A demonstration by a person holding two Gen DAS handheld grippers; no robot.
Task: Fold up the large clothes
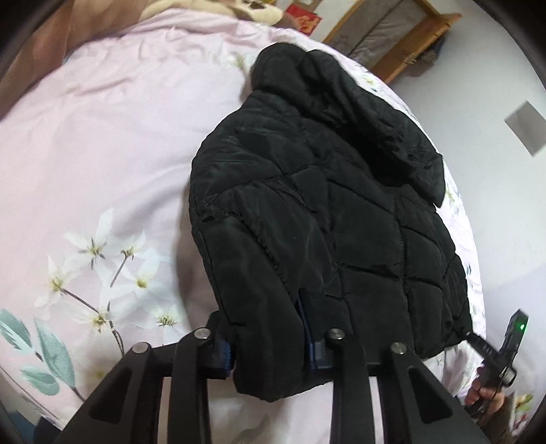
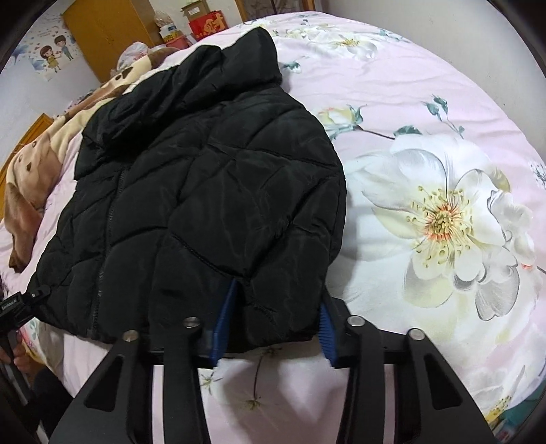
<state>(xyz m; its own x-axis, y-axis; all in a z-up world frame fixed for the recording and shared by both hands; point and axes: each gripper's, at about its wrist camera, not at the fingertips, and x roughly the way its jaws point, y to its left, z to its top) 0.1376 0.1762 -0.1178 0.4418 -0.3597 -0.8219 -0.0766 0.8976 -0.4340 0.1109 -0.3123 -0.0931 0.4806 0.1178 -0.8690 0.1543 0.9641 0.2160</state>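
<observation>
A black quilted hooded jacket (image 1: 324, 211) lies front up on the pink floral bedsheet (image 1: 102, 153), hood pointing away. In the left wrist view my left gripper (image 1: 269, 341) is open, its blue-padded fingers (image 1: 307, 324) on either side of the jacket's left sleeve cuff. In the right wrist view the jacket (image 2: 204, 191) fills the left half, and my right gripper (image 2: 273, 328) is open with its fingers (image 2: 223, 321) straddling the right sleeve cuff near the hem. The other gripper (image 1: 501, 348) shows at the left wrist view's lower right edge.
The bedsheet (image 2: 426, 102) with large white flowers spreads right of the jacket. A brown and cream blanket (image 2: 37, 160) lies at the left. A wooden wardrobe (image 2: 109, 30) and red boxes (image 2: 208, 24) stand beyond the bed. A wooden frame (image 1: 392, 37) leans at the wall.
</observation>
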